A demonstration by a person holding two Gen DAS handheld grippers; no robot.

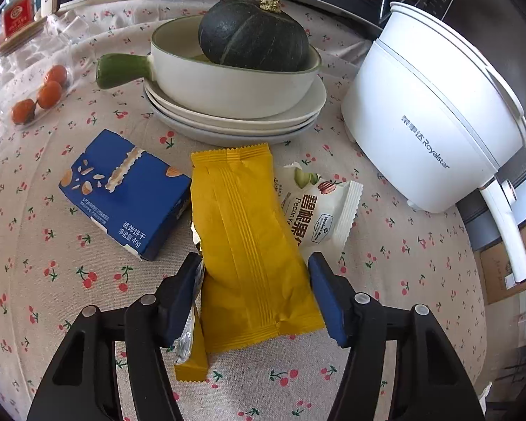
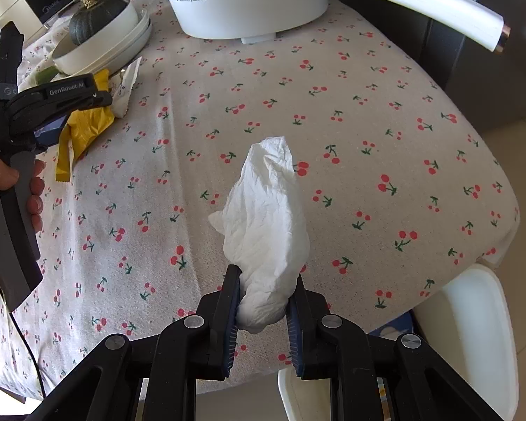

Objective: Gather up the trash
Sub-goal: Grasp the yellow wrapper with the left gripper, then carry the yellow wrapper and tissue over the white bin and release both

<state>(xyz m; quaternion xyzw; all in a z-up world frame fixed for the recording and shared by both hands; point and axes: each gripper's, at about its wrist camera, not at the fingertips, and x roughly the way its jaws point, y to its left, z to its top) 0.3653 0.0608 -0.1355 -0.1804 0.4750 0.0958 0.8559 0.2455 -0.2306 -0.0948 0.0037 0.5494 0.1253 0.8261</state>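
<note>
Left wrist view, close up: left tool [image 1: 256, 294] partly spread, one blue pad on each side of yellow wrapper [image 1: 249, 245]. Left pad touching the wrapper's crumpled edge, right pad just beside it, not pinching. Wrapper lying flat on the desk [image 1: 52, 298] with its cherry cloth. Blue biscuit box [image 1: 122, 193] just to the left, white pecan packet [image 1: 319, 210] tucked under the wrapper's right side. Farther back, stacked plates [image 1: 235, 119] under a white pan [image 1: 228, 80] with a dark green pumpkin [image 1: 252, 31] inside. White cooking pot [image 1: 431, 119] on the right, clear jar [image 1: 35, 80] with small orange fruits on the left.

Right wrist view: right tool [image 2: 264, 301] pressed together on a scrunched white tissue [image 2: 266, 217], held up above the desk near its edge. Hand [image 2: 3, 189] on the left tool's grip at far left.
</note>
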